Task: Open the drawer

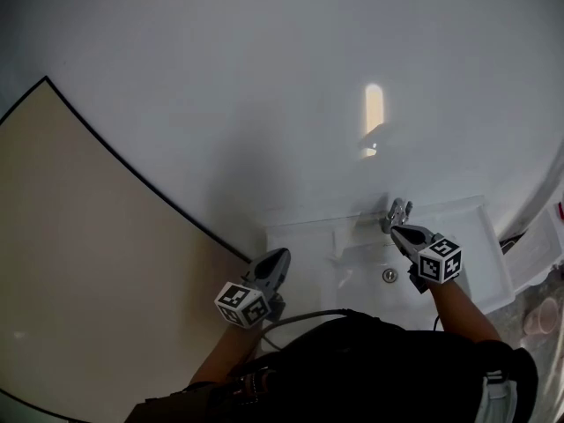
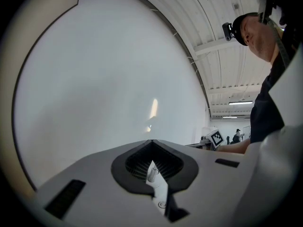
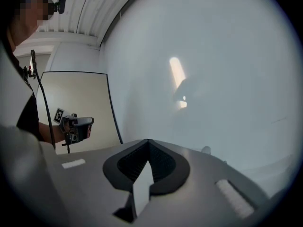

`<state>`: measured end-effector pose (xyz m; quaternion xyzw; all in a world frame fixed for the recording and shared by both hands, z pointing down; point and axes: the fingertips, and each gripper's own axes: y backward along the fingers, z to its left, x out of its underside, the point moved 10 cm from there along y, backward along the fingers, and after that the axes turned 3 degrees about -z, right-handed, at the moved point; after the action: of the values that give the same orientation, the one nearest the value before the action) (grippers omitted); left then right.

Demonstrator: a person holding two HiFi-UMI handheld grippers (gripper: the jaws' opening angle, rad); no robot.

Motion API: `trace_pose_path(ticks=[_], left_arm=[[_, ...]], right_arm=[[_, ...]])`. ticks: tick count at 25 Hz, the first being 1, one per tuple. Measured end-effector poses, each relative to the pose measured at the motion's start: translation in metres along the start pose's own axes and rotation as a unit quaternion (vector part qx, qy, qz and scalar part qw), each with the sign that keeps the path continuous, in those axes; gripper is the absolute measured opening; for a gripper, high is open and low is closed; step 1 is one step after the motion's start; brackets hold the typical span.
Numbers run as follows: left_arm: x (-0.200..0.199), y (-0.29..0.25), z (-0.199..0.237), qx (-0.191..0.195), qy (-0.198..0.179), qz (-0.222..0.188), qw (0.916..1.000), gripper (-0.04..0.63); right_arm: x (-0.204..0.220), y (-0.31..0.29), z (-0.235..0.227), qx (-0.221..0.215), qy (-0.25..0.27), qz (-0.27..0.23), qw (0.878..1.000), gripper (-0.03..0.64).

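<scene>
Your right gripper (image 1: 396, 230), fingers pressed together on nothing, sits just beside the white drawer's (image 1: 352, 263) metal knob (image 1: 397, 211); your left gripper's (image 1: 282, 256) fingers are closed too.

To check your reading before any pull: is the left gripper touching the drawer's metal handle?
Apart. The head view shows the left gripper well to the left of the handle, with a clear gap between them.

Two hand-held grippers (image 1: 280, 256) (image 1: 398, 230), one white drawer unit (image 1: 471, 236), two metal knobs (image 1: 397, 211) (image 1: 389, 275).
</scene>
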<state>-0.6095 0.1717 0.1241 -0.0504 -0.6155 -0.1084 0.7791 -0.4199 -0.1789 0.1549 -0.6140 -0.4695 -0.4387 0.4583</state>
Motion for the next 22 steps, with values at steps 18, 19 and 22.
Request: trace_pose_path(ticks=[18,19,22], left_arm=[[0.018,0.01,0.003,0.001,0.022,-0.023,0.9995,0.0],[0.018,0.012,0.003,-0.003,0.022,-0.023,0.9995,0.0],[0.017,0.016,0.003,-0.012,0.025,-0.025,0.9993,0.0]], right_arm=[[0.001,0.009,0.005,0.018,0.025,0.028,0.999,-0.002],[0.001,0.009,0.005,0.015,0.026,0.028,0.999,0.0],[0.002,0.006,0.006,0.008,0.029,0.031,0.999,-0.002]])
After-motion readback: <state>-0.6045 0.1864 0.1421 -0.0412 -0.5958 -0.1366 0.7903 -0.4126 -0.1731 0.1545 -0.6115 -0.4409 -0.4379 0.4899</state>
